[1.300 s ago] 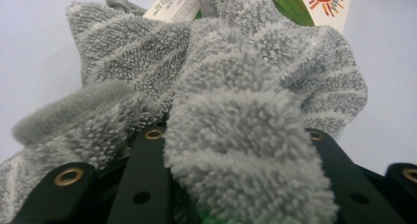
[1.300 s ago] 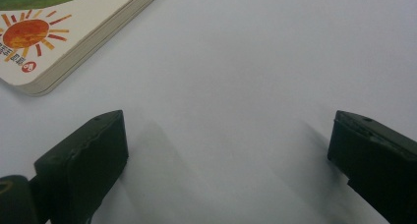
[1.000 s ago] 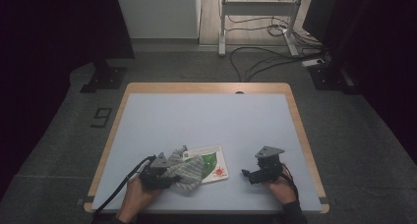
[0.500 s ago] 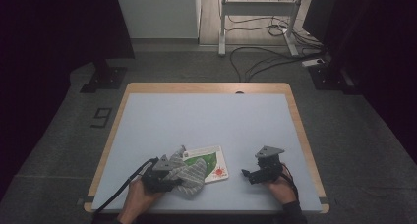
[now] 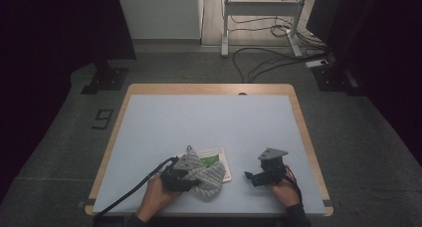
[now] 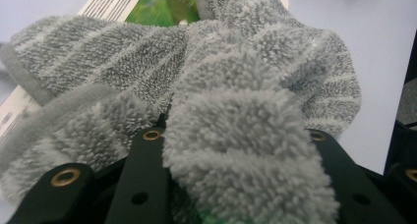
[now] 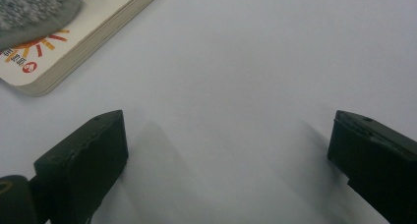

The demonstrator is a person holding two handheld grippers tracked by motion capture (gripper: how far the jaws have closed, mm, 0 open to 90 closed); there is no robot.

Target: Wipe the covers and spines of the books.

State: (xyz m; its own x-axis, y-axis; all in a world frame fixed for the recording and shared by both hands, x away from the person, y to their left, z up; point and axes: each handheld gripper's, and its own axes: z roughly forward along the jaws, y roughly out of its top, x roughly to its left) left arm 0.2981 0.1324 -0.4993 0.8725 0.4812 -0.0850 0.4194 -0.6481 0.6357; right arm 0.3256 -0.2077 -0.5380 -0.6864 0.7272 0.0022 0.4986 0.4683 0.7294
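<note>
Pale blue worktop [image 5: 209,122], lower centre: left tongs [image 5: 180,178] clamped on grey striped towel [image 5: 206,173] draped over a picture book [image 5: 221,162], right tongs [image 5: 255,177] apart and idle; dragging the towel may shift the book.

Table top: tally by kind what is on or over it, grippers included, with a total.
Grey striped towel: 1, bunched over the book, pinched in the left gripper.
Book with a green and white cover: 1, lying flat.
Handheld grippers: 2, the left gripper shut on the towel, the right gripper with its jaws apart over bare table.
Total: 4
</note>
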